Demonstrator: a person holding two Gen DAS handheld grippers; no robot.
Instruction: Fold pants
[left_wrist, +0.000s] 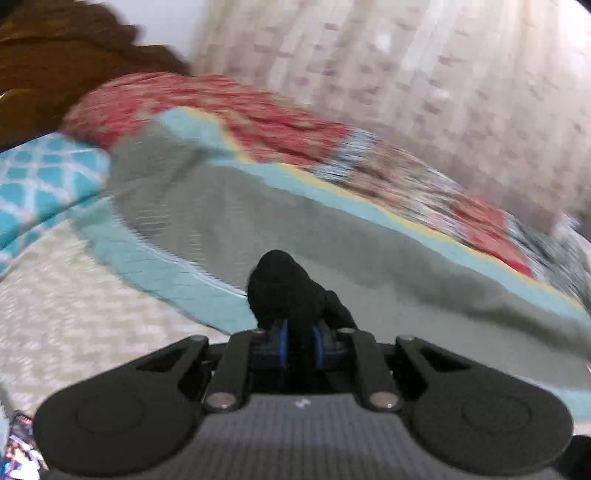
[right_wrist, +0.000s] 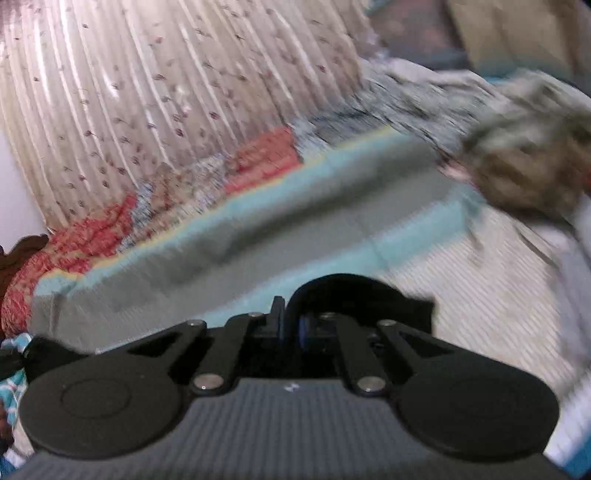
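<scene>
Seen along my two claws, a bed fills both blurred views. My left claw (left_wrist: 301, 347) is clamped together on a wad of black cloth (left_wrist: 284, 288) that bulges up above its blue pads. My right claw (right_wrist: 295, 328) is also closed, and a black band (right_wrist: 347, 284) arches up and to the right from between its pads; it seems to be pinched there, though the blur makes that uncertain. I take the pants (left_wrist: 295, 206) to be the long grey-green cloth lying flat across the teal bedcover (left_wrist: 166, 273), ahead of both claws and apart from them. I cannot tell whether the black cloth I hold belongs to them. A red patterned quilt (left_wrist: 258, 110) lies just beyond the bedcover, below a pale curtain (left_wrist: 443, 74). A loose heap of clothes (right_wrist: 528, 162) sits near the far right end of the grey-green cloth. The main risk I see is in the grips: each claw holds only a small bunch, so a quick pull could slide the cloth out of one claw and leave the fold lopsided. Moving fast, as the blur suggests, I could also drag the bedcover into creases or sweep the heap onto the pants.
</scene>
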